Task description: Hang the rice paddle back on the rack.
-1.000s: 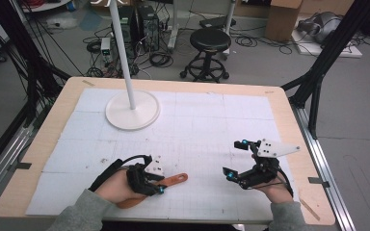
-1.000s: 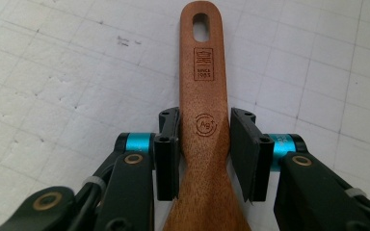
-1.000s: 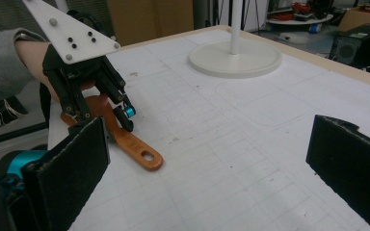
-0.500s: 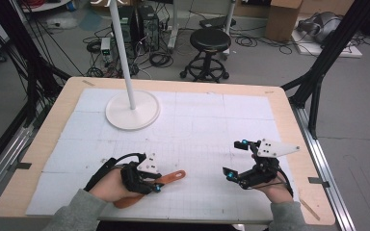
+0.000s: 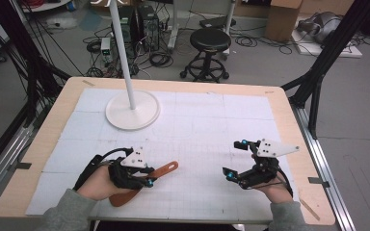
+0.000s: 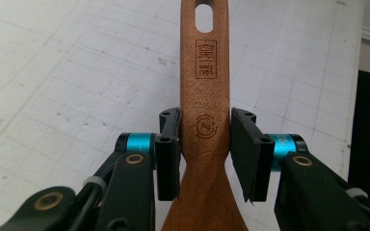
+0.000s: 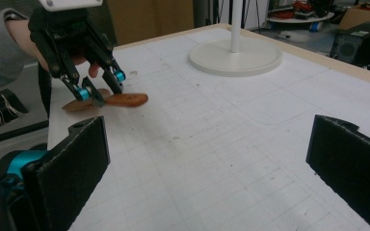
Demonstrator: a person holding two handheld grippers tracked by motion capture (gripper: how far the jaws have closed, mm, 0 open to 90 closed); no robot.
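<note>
A brown wooden spatula (image 5: 166, 168) sits near the table's front left, its handle with the hanging hole pointing right and away. My left gripper (image 5: 147, 178) is shut on it where the handle widens toward the blade. In the left gripper view both pads (image 6: 168, 144) press the sides of the spatula (image 6: 205, 72). In the right gripper view the left gripper (image 7: 101, 87) holds the spatula (image 7: 125, 99) just above the mat. My right gripper (image 5: 234, 160) rests at the front right, open with nothing between its fingers (image 7: 209, 144).
A white stand with a round base (image 5: 132, 111) and a thin pole rises at the back left of the table; its base (image 7: 236, 57) also appears in the right gripper view. A white gridded mat (image 5: 207, 125) covers the wooden tabletop. A stool and cables are on the floor beyond.
My left gripper has moved a little to the right and up with the spatula in it. The right gripper has stayed where it was.
</note>
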